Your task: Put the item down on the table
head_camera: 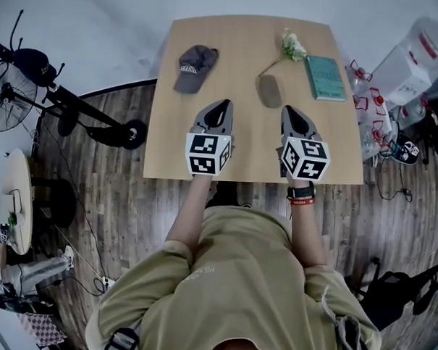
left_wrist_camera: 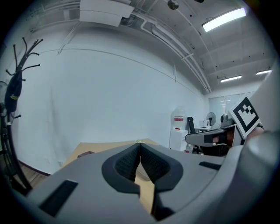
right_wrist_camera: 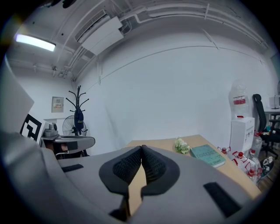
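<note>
On the tan table (head_camera: 169,147) lie a dark grey cap (head_camera: 195,67), a grey oval case (head_camera: 270,91), a white flower sprig (head_camera: 290,47) and a teal book (head_camera: 325,77). My left gripper (head_camera: 223,104) hovers over the table's near half, just below the cap, its jaws shut with nothing between them. My right gripper (head_camera: 289,109) is beside it, just right of the oval case, also shut and empty. In the left gripper view the gripper (left_wrist_camera: 139,145) has its pads closed together. The right gripper (right_wrist_camera: 141,148) shows the same, with the book (right_wrist_camera: 208,155) and flower (right_wrist_camera: 181,145) beyond it.
A standing fan (head_camera: 8,100) and a black stand lie on the floor to the left. A small round table (head_camera: 19,198) stands at the far left. Water jugs and clutter (head_camera: 412,63) crowd the right side of the table. A dark bag (head_camera: 388,294) sits at the lower right.
</note>
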### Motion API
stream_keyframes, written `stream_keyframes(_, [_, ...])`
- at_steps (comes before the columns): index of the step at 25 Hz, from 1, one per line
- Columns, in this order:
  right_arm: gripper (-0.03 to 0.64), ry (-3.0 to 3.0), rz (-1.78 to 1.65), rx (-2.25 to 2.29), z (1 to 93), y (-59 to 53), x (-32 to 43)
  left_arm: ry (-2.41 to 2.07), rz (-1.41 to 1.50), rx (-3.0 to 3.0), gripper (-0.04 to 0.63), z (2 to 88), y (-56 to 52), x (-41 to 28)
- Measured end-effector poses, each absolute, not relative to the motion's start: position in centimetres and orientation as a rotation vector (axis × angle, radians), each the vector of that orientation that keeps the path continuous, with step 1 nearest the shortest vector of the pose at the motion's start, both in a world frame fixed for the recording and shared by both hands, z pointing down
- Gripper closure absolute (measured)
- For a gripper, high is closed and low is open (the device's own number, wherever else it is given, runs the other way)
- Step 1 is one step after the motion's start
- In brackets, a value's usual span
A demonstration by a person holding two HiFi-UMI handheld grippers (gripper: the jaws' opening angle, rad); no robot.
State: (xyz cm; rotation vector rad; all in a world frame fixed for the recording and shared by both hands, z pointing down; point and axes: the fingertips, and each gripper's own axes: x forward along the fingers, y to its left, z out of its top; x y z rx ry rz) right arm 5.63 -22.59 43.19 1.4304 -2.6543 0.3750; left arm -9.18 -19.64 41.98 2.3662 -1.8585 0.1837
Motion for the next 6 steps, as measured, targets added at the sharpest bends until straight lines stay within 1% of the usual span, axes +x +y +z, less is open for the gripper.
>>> stream_keyframes(6, [0.601, -2.653, 0.398, 1.418, 43.6, -24.7, 4.0, -1.852, 0.210, 2.352, 0.571, 42.3, -21.7, -10.9])
